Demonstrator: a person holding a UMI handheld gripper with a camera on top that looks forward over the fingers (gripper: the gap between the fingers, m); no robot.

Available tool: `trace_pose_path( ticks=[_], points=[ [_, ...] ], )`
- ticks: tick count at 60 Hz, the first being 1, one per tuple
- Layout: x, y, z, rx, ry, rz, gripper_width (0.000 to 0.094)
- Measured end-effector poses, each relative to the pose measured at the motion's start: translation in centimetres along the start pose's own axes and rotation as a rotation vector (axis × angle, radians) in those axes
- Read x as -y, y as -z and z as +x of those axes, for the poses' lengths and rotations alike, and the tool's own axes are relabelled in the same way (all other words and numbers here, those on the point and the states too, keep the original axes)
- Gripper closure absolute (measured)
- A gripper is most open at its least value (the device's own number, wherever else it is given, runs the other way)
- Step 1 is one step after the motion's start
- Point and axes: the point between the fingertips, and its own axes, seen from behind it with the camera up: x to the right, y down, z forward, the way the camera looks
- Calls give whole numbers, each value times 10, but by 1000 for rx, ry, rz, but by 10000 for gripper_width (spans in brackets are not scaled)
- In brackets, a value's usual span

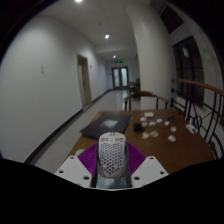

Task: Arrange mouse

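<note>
Round wooden table (150, 143); one white mouse (111, 157) clamped between tongs (111, 168).

One perforated white mouse (111, 157) is seen, held between the two purple pads (92, 155) of the one gripper (111, 168). One round wooden table (170, 150) is counted, with one dark mat (108, 124) on it. Several small white items (155, 122), too small to be counted surely, are scattered far right.

Dim, soft-focus fisheye view, walls bowing at the edges; small ceiling lights (107, 37) glare overhead.
</note>
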Motion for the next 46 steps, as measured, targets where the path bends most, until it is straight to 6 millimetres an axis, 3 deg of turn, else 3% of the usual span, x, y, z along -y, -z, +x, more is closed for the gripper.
trace_pose_path(
  ticks=[6,13,18,24,30,37,46],
  points=[
    [-57,-18,-24,-26,37,-50,546],
    [-96,-26,-34,-20,43,-148,549],
    [-115,-32,-23,-63,71,-205,541],
    [-116,-37,-21,-29,79,-202,436],
    [-118,-29,-21,20,122,-258,314],
    [-115,3,-29,132,126,-276,168],
    [-104,58,1,155,143,-254,119]
  ],
)
